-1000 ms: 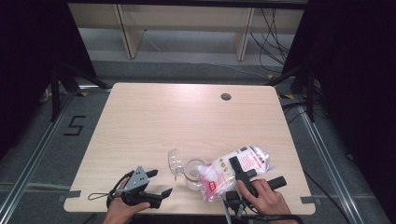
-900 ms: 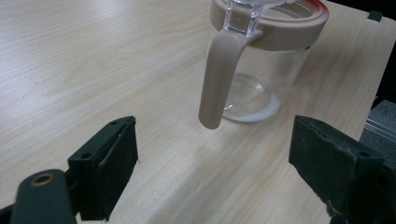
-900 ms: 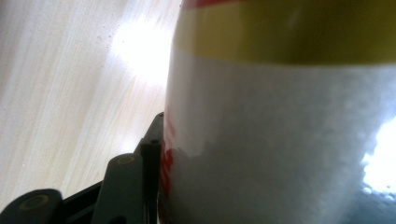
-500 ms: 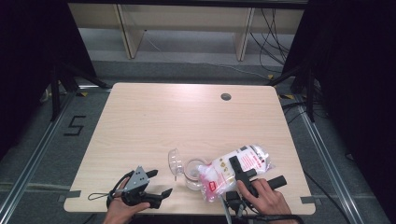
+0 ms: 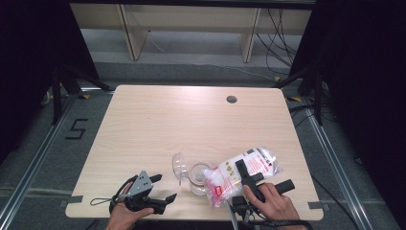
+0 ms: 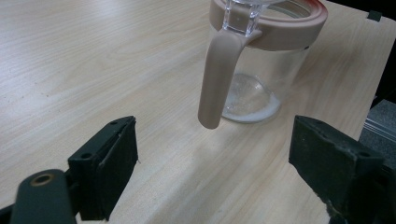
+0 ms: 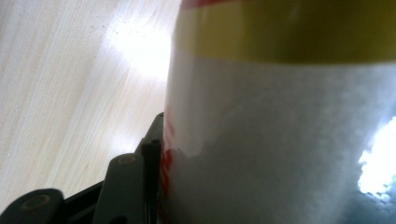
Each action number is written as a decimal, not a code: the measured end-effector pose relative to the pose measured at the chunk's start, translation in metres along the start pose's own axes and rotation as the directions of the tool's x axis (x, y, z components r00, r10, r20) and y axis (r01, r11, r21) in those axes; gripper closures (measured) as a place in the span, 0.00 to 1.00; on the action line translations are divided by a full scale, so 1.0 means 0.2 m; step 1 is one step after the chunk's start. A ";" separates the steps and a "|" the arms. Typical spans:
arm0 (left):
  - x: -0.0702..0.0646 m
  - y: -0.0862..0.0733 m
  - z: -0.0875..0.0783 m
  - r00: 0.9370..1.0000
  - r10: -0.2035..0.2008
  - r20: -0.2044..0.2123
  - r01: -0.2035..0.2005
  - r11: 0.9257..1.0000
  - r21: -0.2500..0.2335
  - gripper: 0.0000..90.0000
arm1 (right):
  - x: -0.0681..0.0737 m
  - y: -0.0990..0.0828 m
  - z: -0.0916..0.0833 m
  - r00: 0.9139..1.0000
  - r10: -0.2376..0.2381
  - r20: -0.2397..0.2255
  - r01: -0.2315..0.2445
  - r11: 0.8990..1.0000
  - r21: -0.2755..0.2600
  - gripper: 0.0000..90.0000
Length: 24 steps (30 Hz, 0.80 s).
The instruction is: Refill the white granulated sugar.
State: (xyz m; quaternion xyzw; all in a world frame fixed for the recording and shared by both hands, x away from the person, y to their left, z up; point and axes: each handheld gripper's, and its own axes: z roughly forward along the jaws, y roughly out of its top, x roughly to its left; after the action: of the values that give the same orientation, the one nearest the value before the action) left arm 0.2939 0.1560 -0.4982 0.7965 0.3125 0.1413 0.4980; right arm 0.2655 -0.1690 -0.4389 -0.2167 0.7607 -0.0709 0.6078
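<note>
Overall change: I am finding no visible change across the high view's pictures.
My left claw [image 5: 165,188]: I am not seeing it shift; its jaws are gaping just as wide as a second ago, with nothing between them.
My right claw [image 5: 263,177]: I am not seeing it move either; its jaws are pressing on the bag [image 5: 225,179] with the same spread.
Bag: it is leaning toward the jar [image 5: 197,175] at the same tilt, and its outline is not altering.
Jar: it is not moving, and its lid [image 5: 179,165] is standing open as before.
</note>
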 end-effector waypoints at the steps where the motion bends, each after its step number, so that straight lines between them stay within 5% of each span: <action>1: 0.00 0.00 0.00 1.000 0.001 0.000 -0.001 1.000 0.001 0.17 | 0.00 0.00 0.00 1.000 -0.002 0.000 0.002 1.000 0.001 0.57; 24: 0.00 0.00 0.00 1.000 0.004 -0.004 -0.004 1.000 0.006 0.17 | -0.02 -0.01 -0.01 1.000 -0.021 0.005 0.021 1.000 -0.005 0.57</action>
State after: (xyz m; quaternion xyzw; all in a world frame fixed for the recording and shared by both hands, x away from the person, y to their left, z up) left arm 0.2935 0.1562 -0.4977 0.7983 0.3125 0.1429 0.4947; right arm 0.2648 -0.1693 -0.4347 -0.2265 0.7569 -0.0749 0.6084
